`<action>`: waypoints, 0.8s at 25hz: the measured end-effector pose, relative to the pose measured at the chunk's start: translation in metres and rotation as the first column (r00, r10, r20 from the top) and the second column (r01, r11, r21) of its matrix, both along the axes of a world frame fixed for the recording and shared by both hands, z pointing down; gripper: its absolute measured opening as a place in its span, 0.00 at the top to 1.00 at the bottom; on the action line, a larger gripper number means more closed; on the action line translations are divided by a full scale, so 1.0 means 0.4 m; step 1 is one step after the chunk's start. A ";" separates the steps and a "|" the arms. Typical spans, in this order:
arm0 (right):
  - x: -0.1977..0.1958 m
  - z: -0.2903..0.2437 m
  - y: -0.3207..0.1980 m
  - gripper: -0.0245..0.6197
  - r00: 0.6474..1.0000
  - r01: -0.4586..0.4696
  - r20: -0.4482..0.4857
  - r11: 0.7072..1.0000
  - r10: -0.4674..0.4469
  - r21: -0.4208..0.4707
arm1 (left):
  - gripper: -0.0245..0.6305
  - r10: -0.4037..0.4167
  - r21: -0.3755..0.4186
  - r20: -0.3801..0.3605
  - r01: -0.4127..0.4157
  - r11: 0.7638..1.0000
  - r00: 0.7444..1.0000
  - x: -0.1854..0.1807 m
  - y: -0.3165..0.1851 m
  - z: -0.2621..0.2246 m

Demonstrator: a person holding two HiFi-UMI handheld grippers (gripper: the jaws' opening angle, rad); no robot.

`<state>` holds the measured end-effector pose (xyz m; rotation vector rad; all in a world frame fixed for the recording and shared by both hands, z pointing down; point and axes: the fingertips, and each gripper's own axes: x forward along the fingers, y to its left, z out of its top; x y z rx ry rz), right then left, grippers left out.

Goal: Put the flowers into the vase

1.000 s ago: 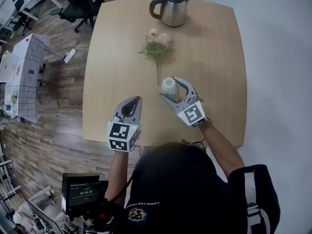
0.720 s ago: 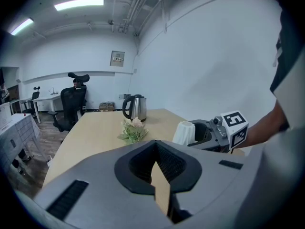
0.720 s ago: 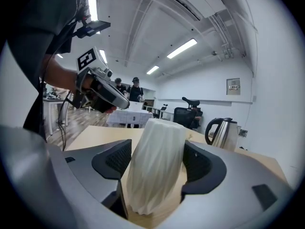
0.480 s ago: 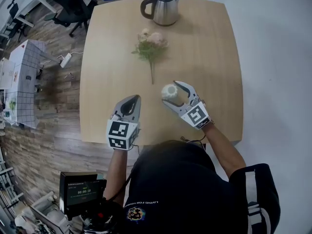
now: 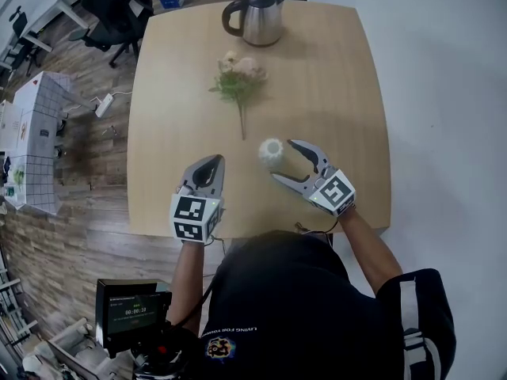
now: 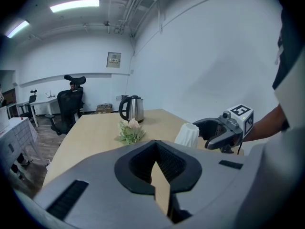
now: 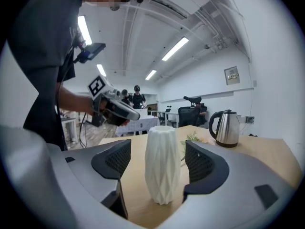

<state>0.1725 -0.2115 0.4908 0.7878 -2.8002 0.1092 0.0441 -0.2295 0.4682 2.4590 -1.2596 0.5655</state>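
White and faceted, the vase (image 5: 271,150) stands upright on the worktop (image 5: 341,85), a little nearer the person than its middle. The right tongs (image 5: 283,160) reach in from the vase's 4 o'clock with their jaws spread. The right gripper view shows the vase between the two pads with bare wood on either side, so nothing is pinched. The left tongs (image 5: 212,165) hover at the vase's 8 o'clock over the near part of the worktop. Their jaws are pressed together, with only a sliver of wood showing between them, and they carry nothing.

The flowers (image 5: 240,74), a small bunch of pale blooms above green leaves, lie flat at the vase's 11 o'clock. The blooms point toward the kettle (image 5: 253,18) at 12 o'clock by the far edge. The stem trails back toward 6 o'clock, its end near the vase but apart from it.

The step in hand looks like the placing or steadying of the vase; the flowers lie untouched, so the task proper has hardly begun. Next, I judge, the left tongs must open and travel toward 1 o'clock to the bare stem. There they would pinch it below the leaves, then lift and tip the bunch upright. The thin stem end then has to be guided down into the vase's narrow mouth. The right tongs could close lightly on the vase to keep it from toppling.
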 end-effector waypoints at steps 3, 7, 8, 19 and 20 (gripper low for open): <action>0.042 -0.055 0.008 0.45 0.993 -0.057 0.106 0.998 0.058 -0.013 | 0.96 -0.012 0.000 -0.004 0.012 1.000 1.000 -0.009 0.000 0.002; 0.094 -0.125 -0.020 0.45 0.980 -0.140 0.148 0.990 0.135 0.025 | 0.96 -0.023 0.011 0.001 0.023 1.000 1.000 -0.031 -0.015 -0.002; 0.105 -0.139 -0.033 0.45 0.978 -0.161 0.141 0.986 0.154 0.040 | 0.96 -0.024 0.017 0.004 0.024 1.000 1.000 -0.036 -0.019 -0.005; 0.122 -0.120 -0.307 0.94 0.962 -0.260 -0.104 0.963 0.252 -0.071 | 0.96 -0.033 0.069 0.038 0.031 0.997 0.999 -0.090 -0.098 -0.020; 0.106 -0.108 -0.334 0.94 0.961 -0.253 -0.134 0.965 0.242 -0.072 | 0.96 -0.032 0.071 0.043 0.029 0.997 0.999 -0.095 -0.108 -0.019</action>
